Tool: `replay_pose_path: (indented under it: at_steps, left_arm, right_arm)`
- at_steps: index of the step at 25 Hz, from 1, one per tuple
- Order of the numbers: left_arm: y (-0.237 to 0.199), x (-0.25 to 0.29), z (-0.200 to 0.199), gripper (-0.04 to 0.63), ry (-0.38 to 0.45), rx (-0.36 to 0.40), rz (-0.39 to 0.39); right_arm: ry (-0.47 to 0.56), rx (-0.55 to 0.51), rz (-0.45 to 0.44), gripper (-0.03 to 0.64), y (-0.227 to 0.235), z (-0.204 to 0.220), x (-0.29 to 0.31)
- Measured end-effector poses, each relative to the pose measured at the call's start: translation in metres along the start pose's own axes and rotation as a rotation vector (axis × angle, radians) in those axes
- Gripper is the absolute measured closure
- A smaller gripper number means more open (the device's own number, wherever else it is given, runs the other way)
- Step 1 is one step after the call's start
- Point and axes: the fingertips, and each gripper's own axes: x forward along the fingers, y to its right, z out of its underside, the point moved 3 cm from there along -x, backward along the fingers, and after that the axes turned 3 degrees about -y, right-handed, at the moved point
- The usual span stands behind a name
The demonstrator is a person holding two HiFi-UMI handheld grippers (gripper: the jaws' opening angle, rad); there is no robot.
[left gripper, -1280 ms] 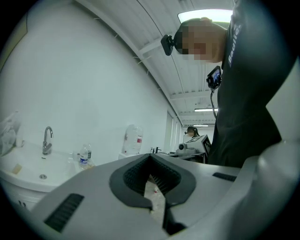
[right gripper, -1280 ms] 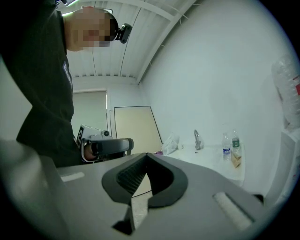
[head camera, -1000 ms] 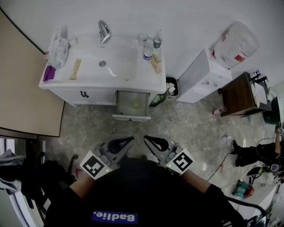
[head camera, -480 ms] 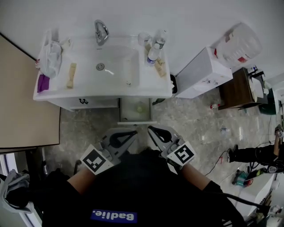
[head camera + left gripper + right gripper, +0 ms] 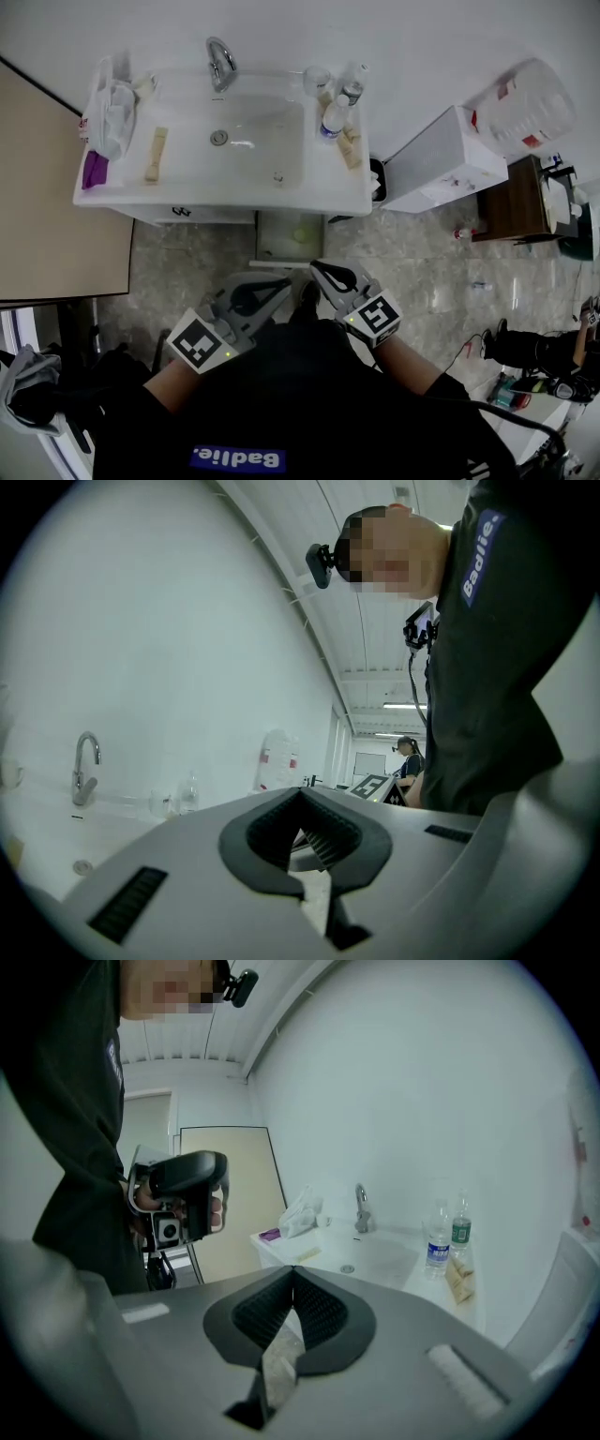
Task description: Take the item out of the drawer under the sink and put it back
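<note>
The drawer (image 5: 277, 247) under the white sink counter (image 5: 234, 199) stands pulled out. A small pale green item (image 5: 302, 234) lies inside it. My left gripper (image 5: 284, 281) is held just in front of the drawer's front edge, shut, with nothing between its jaws. My right gripper (image 5: 314, 269) is beside it, a little nearer the drawer, also shut and empty. In the left gripper view the left gripper (image 5: 300, 792) points up past the sink. In the right gripper view the right gripper (image 5: 292, 1267) points towards the counter (image 5: 375, 1255).
On the counter are a tap (image 5: 219, 62), two bottles (image 5: 330, 117), a white bag (image 5: 111, 105) and a purple item (image 5: 92, 171). A bin (image 5: 377, 180), a white cabinet (image 5: 441, 164) and a big water jug (image 5: 530, 108) stand to the right. A beige panel (image 5: 56, 216) is at left.
The vanity has drawn closer in view, so both grippers now sit right at the drawer's front. Both stay shut and empty. Less of the drawer shows from under the counter.
</note>
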Motion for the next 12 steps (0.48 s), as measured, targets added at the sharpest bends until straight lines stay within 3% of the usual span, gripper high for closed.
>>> replay_pose_path:
  at_steps: [12]
  left_arm:
    - [-0.006,0.025,0.013,0.607,-0.061,-0.026,-0.074]
  right_arm:
    - [-0.197,0.038,-0.060,0.579,0.053,0.082,0.038]
